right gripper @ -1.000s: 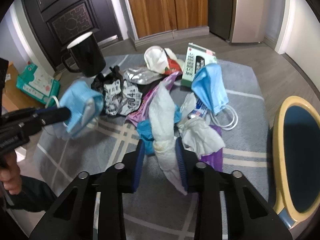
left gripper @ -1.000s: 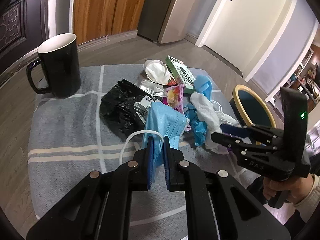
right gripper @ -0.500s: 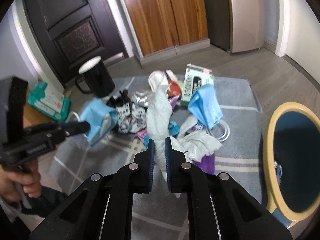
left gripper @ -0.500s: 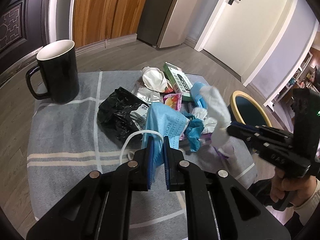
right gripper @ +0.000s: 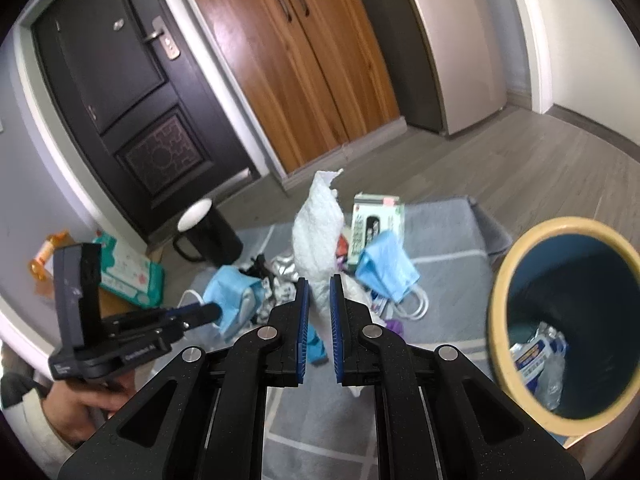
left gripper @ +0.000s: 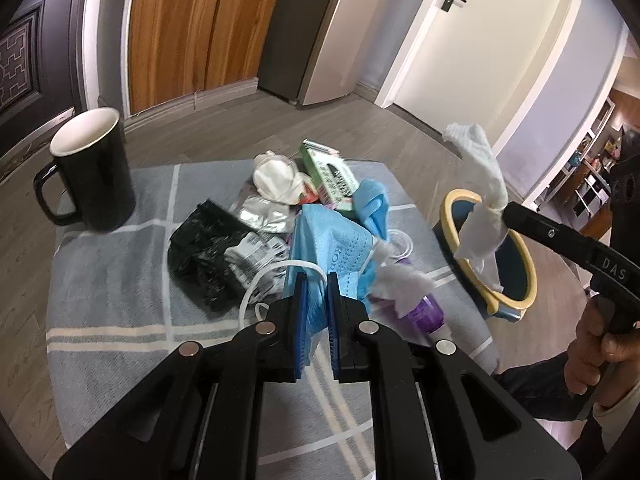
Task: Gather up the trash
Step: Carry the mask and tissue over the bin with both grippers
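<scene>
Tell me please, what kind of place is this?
Probably a home's entrance hall: a dark front door with a lock, wooden cabinet doors, and wood-look flooring. The trash lies on a low table under a grey cloth.

At the bottom centre of the frame the left gripper pinches a light blue pleated face mask between its blue pads; behind it a grey checked cloth carries a heap of litter; a black ceramic mug stands at the left; at the right edge the right gripper clamps a crumpled white paper tissue above a yellow-rimmed blue bin.
</scene>
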`<action>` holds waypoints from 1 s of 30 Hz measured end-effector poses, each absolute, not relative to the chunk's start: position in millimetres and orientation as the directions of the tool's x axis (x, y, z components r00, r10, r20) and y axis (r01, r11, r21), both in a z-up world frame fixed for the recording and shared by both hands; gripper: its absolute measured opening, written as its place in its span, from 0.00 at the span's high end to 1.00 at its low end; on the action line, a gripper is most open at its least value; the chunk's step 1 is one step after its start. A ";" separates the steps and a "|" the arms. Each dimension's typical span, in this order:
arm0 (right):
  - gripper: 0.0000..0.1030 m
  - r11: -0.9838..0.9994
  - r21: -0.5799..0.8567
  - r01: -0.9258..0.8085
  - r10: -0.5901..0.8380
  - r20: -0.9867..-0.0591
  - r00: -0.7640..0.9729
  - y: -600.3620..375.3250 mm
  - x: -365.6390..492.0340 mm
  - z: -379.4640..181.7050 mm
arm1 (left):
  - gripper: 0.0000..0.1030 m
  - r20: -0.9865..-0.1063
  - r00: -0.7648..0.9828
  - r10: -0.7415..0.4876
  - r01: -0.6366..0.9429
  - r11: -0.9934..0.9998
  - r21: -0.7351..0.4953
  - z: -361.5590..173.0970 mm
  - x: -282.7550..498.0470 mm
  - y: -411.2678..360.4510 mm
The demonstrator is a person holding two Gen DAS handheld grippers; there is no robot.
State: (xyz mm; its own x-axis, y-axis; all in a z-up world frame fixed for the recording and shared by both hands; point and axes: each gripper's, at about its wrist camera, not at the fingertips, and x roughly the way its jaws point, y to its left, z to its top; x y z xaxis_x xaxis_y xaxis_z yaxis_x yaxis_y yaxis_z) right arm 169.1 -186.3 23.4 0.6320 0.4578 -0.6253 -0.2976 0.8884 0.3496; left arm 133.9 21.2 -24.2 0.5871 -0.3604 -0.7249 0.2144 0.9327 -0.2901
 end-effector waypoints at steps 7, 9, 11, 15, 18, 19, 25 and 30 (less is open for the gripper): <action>0.89 0.914 0.338 -0.225 0.396 -0.621 0.677 -219.5 162.5 25.2 | 0.92 -0.705 0.589 -0.395 0.266 0.918 -0.292 -8.7 141.4 -9.6; 0.89 0.920 0.336 -0.203 0.379 -0.624 0.684 -229.8 161.5 23.3 | 0.92 -0.702 0.586 -0.406 0.283 0.914 -0.293 -6.1 143.6 -19.4; 0.89 0.925 0.337 -0.176 0.360 -0.626 0.692 -242.7 159.5 21.4 | 0.92 -0.700 0.579 -0.418 0.301 0.907 -0.293 -4.4 145.6 -31.2; 0.89 0.930 0.344 -0.132 0.332 -0.627 0.705 -263.9 155.8 19.0 | 0.92 -0.697 0.564 -0.443 0.337 0.894 -0.295 -2.3 150.5 -54.6; 0.89 0.932 0.349 -0.101 0.313 -0.627 0.714 -281.0 151.2 16.6 | 0.92 -0.695 0.551 -0.461 0.367 0.882 -0.295 -1.0 152.2 -74.2; 0.89 0.932 0.351 -0.091 0.306 -0.627 0.717 -287.0 149.6 15.5 | 0.92 -0.695 0.545 -0.468 0.379 0.878 -0.294 -0.6 153.0 -81.9; 0.89 0.931 0.364 -0.038 0.276 -0.630 0.726 -316.8 140.6 8.8 | 0.92 -0.697 0.516 -0.499 0.430 0.854 -0.293 -1.0 156.3 -120.0; 0.89 0.924 0.381 -0.002 0.260 -0.628 0.734 -336.9 134.9 5.9 | 0.92 -0.698 0.486 -0.526 0.467 0.831 -0.301 -3.7 161.4 -151.8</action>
